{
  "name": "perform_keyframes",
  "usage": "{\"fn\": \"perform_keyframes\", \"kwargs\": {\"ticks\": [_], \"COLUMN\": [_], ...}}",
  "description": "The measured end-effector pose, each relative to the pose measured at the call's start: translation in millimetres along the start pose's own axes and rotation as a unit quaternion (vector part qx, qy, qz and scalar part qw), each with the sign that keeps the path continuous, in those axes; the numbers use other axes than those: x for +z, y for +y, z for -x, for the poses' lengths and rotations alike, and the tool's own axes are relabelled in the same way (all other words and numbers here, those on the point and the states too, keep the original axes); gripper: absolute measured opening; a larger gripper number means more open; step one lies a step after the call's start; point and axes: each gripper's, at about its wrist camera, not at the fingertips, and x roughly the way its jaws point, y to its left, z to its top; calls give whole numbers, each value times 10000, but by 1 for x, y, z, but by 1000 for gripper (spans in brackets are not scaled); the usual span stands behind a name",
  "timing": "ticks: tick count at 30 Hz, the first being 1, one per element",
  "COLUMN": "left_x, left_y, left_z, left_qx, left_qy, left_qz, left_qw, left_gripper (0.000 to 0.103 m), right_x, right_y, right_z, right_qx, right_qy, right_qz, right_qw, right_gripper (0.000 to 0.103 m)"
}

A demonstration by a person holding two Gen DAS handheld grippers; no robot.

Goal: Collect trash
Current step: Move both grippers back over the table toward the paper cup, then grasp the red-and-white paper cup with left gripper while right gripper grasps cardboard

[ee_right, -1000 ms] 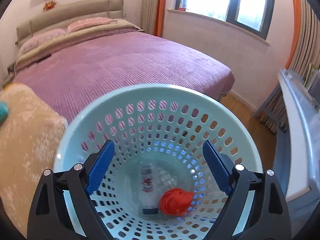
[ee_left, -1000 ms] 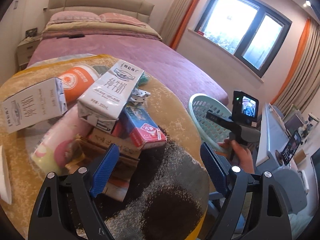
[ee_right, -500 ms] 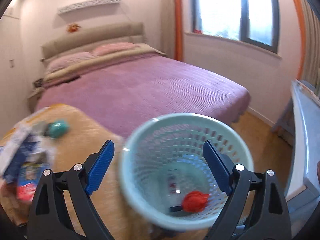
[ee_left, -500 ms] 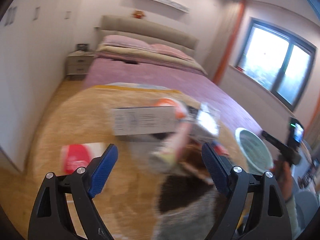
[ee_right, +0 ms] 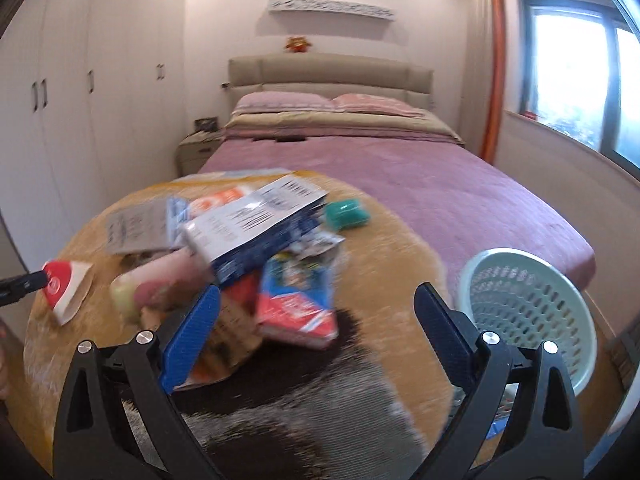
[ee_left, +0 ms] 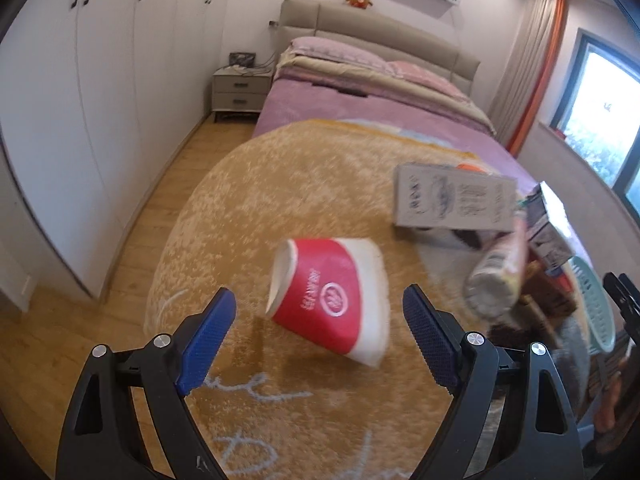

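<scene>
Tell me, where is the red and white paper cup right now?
The paper cup lies on its side on the tan rug, just ahead of the left gripper, left of the trash pile.

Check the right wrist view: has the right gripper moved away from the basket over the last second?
Yes. The right gripper was over the basket; now the basket sits at the right of the view, and the gripper faces the trash pile, empty.

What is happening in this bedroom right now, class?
A person holding a tool in each hand is clearing trash from a round rug. The left tool is open, lined up on a flattened red and white paper cup that it has not gripped. The right tool holds nothing, its jaws opening, and points at the heap of cartons and wrappers. The pale green basket stands beside the rug.
</scene>
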Motion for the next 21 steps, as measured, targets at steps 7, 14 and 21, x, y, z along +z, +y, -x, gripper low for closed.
{"fn": "perform_keyframes", "kwargs": {"ticks": [7,14,21], "left_x": [-1,-13,-36], "left_y": [-6,-11,-36], "left_z": [-8,-7,18], "left_qx": [78,-536,-1222], "left_qy": [2,152,141], "left_qz": [-259,-71,-359], "left_qw": [9996,9984,9918], "left_gripper": [79,54,54], "right_x": [-12,-17,-30], "right_y": [23,37,53], "right_z": [-17,-27,-33], "right_qx": [583,947,1451], "right_qy": [374,616,944], "right_qz": [208,445,521], "right_qw": [9974,9926,9835], "right_gripper": [58,57,24]}}
